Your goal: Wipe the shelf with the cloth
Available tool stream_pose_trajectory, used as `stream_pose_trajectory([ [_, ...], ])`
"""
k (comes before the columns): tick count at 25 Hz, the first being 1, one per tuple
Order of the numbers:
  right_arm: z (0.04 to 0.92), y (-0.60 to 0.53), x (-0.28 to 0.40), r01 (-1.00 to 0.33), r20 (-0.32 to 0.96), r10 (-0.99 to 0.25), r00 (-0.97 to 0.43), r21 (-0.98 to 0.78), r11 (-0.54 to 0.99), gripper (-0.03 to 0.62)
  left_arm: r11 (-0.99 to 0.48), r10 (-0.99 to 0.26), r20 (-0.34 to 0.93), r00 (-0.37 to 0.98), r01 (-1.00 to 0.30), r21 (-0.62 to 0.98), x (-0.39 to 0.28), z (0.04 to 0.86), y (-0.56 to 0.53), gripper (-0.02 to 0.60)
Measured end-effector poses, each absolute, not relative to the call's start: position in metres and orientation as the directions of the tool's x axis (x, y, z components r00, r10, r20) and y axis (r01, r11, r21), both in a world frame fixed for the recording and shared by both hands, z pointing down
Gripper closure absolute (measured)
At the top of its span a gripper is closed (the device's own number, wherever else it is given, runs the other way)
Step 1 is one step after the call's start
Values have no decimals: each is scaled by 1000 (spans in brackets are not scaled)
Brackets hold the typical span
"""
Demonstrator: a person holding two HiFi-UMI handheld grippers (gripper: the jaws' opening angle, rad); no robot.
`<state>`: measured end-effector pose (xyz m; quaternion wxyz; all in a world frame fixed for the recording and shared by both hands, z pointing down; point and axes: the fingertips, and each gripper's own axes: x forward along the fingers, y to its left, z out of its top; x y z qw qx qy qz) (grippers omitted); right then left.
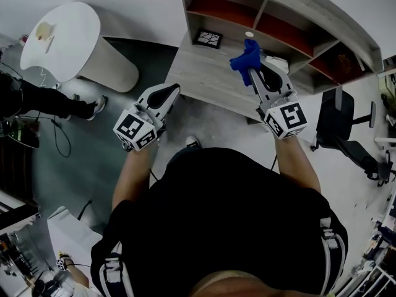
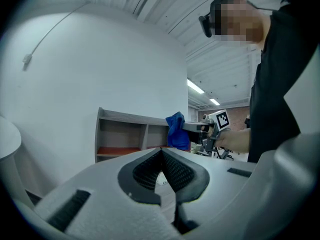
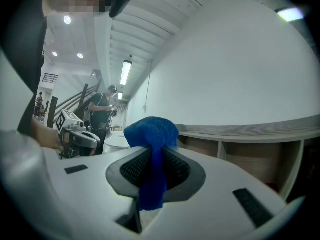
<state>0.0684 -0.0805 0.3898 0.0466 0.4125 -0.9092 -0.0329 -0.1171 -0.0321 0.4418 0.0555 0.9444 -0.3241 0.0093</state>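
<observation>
A grey wooden shelf unit (image 1: 297, 14) with reddish compartments stands against the white wall; it also shows in the left gripper view as the shelf (image 2: 120, 134). My right gripper (image 1: 249, 62) is shut on a blue cloth (image 1: 244, 59), held over the unit's lower ledge (image 1: 204, 73). The cloth (image 3: 152, 139) bulges out between the jaws in the right gripper view. My left gripper (image 1: 168, 93) hovers to the left of the ledge, jaws closed together with nothing between them. From the left gripper view the cloth (image 2: 175, 130) hangs from the right gripper (image 2: 187, 128).
A white rounded table (image 1: 62, 36) stands at the left. A black office chair (image 1: 346, 135) is at the right. A small patterned card (image 1: 208, 39) lies in a low compartment. A white object (image 1: 275, 62) sits on the ledge by the right gripper. Another person (image 3: 102, 109) stands in the background.
</observation>
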Motion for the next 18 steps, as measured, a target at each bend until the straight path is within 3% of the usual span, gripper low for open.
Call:
stream_pose_trajectory([
  [18,375,-139,-11,-793,56,-802,-595,120,597,536,-849,-521,10,854,-519,100,-187,437,-107,565],
])
